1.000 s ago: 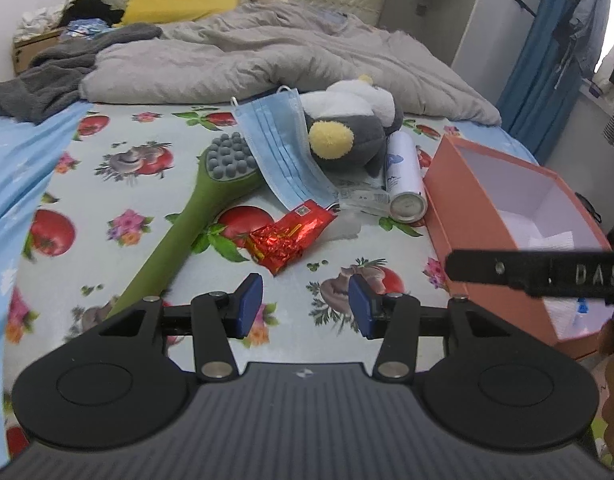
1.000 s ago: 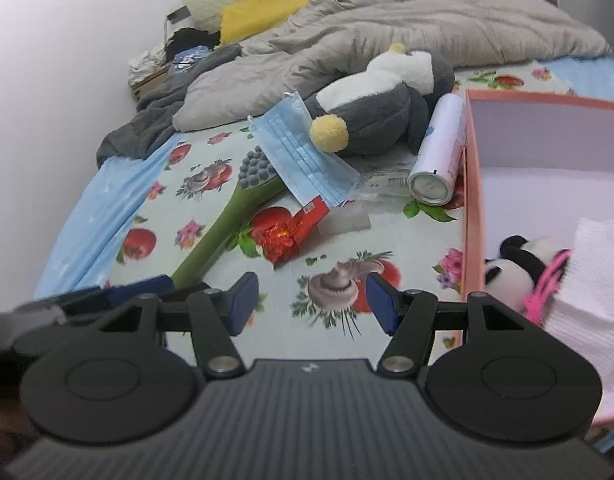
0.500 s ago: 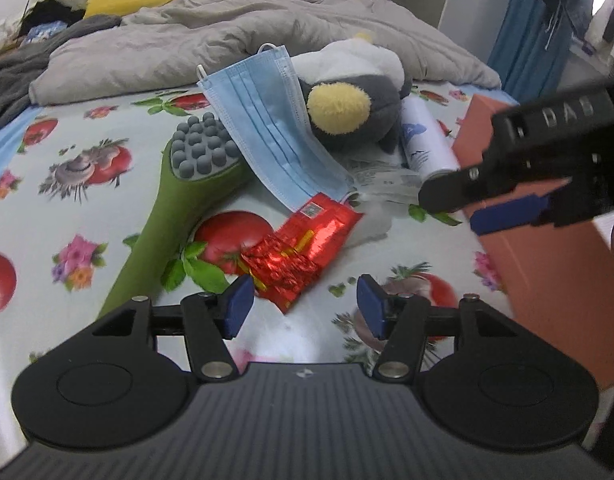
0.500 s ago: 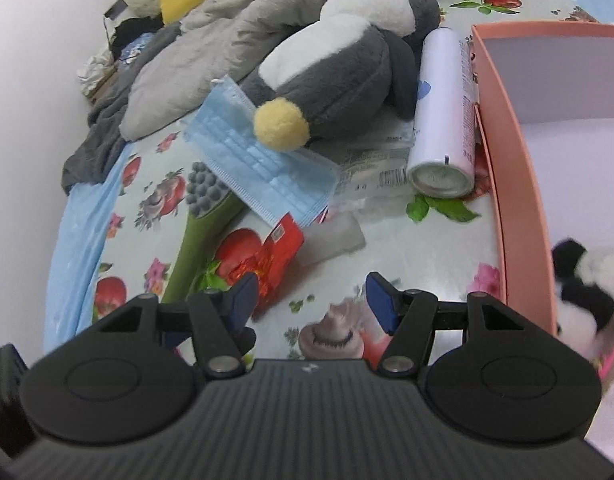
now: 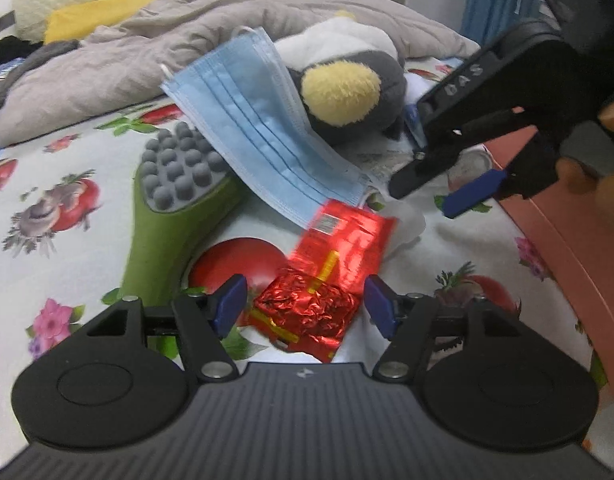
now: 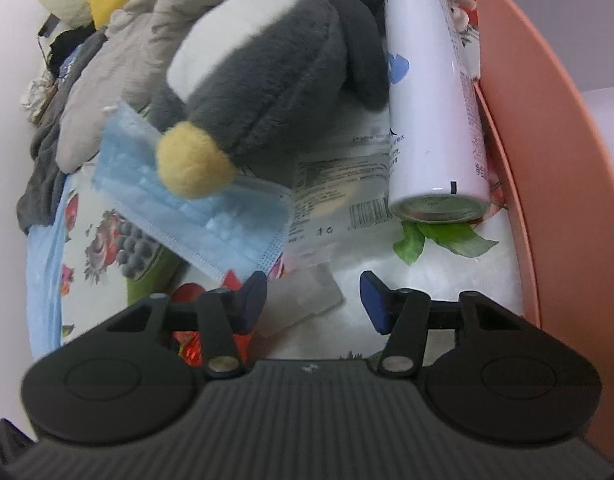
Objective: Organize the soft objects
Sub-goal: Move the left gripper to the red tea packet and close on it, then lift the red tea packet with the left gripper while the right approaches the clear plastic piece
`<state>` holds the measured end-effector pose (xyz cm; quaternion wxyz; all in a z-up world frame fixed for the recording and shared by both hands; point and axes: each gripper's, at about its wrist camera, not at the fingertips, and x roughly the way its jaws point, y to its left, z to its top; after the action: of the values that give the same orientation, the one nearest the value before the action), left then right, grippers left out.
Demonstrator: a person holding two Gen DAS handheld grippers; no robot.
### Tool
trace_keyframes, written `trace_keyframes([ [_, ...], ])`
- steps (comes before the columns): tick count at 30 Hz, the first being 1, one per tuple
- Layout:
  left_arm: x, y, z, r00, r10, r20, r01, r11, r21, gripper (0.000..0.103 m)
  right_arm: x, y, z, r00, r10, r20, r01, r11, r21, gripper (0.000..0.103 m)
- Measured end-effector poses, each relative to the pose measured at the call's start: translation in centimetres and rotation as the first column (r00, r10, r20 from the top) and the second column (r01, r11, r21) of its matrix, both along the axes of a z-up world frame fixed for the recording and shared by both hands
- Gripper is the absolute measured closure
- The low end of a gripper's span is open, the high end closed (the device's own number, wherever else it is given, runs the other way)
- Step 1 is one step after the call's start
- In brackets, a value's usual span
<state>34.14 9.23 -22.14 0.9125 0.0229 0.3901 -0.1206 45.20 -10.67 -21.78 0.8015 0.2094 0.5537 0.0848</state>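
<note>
Penguin plush point(image 6: 267, 92) seen upper middle: soft, light, probably squashed easily; best grabbed at fat body. Left gripper point(image 5: 303, 304) opening, right gripper point(image 6: 313, 300) closing; nothing pinched.

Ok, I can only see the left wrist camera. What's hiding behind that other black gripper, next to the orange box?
Observer: A white spray can lies on its side there, right along the orange box wall.
Operator: And is the penguin lying on something?
Observer: Yes. The plush penguin rests partly on a clear packet with a barcode.
Operator: Is that other gripper holding anything?
Observer: No. The right gripper has its jaws closing, but nothing is gripped. Only a flat clear wrapper lies on the sheet below the gap.
</note>
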Motion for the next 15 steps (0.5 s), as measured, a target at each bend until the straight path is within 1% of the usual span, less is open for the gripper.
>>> trace_keyframes([
  [2, 0.4, -0.1, -0.4, 1.0, -0.024, -0.012, 0.024, 1.0, -0.009, 0.033, 0.3, 0.0, -0.6, 1.0, -0.002, -0.012, 0.002, 1.0, 0.017, 0.048],
  [3, 0.6, 0.0, -0.6, 0.999, -0.035, -0.022, 0.035, 0.999, -0.019, 0.033, 0.5, 0.0, -0.8, 1.0, -0.002, -0.016, 0.002, 1.0, 0.027, 0.05],
  [4, 0.9, 0.1, -0.9, 0.998, -0.045, -0.033, 0.044, 0.999, -0.031, 0.033, 0.7, 0.0, -1.1, 1.0, 0.002, -0.022, -0.001, 0.999, 0.036, 0.053],
  [5, 1.0, 0.1, -1.2, 0.998, -0.047, -0.042, 0.046, 0.998, -0.033, 0.033, 0.8, 0.1, -1.3, 1.0, 0.004, -0.028, -0.003, 0.999, 0.038, 0.059],
  [6, 1.1, 0.1, -1.5, 0.998, -0.043, -0.045, 0.041, 0.999, -0.029, 0.033, 0.9, 0.2, -1.5, 0.999, 0.006, -0.034, -0.005, 0.999, 0.037, 0.064],
  [7, 0.9, 0.0, -1.5, 0.999, -0.038, -0.036, 0.037, 0.999, -0.025, 0.033, 1.0, 0.3, -1.7, 0.999, 0.01, -0.04, -0.009, 0.999, 0.035, 0.066],
  [10, 1.0, 0.1, -1.5, 0.999, -0.026, -0.047, 0.025, 0.999, -0.035, 0.036, 1.0, 0.3, -1.5, 0.999, 0.012, -0.032, -0.011, 0.999, 0.032, 0.071],
  [11, 1.0, 0.2, -1.5, 0.999, -0.018, -0.049, 0.016, 0.999, -0.035, 0.037, 0.9, 0.3, -1.4, 1.0, 0.011, -0.026, -0.011, 0.999, 0.031, 0.076],
  [12, 1.0, 0.3, -1.4, 0.999, -0.009, -0.05, 0.007, 0.999, -0.036, 0.038, 0.9, 0.2, -1.3, 1.0, 0.012, -0.024, -0.011, 0.999, 0.034, 0.078],
  [15, 0.8, 0.5, -1.3, 0.998, 0.02, -0.059, -0.023, 0.998, -0.054, 0.039, 0.5, 0.4, -0.9, 1.0, 0.018, -0.012, -0.018, 1.0, 0.017, 0.082],
])
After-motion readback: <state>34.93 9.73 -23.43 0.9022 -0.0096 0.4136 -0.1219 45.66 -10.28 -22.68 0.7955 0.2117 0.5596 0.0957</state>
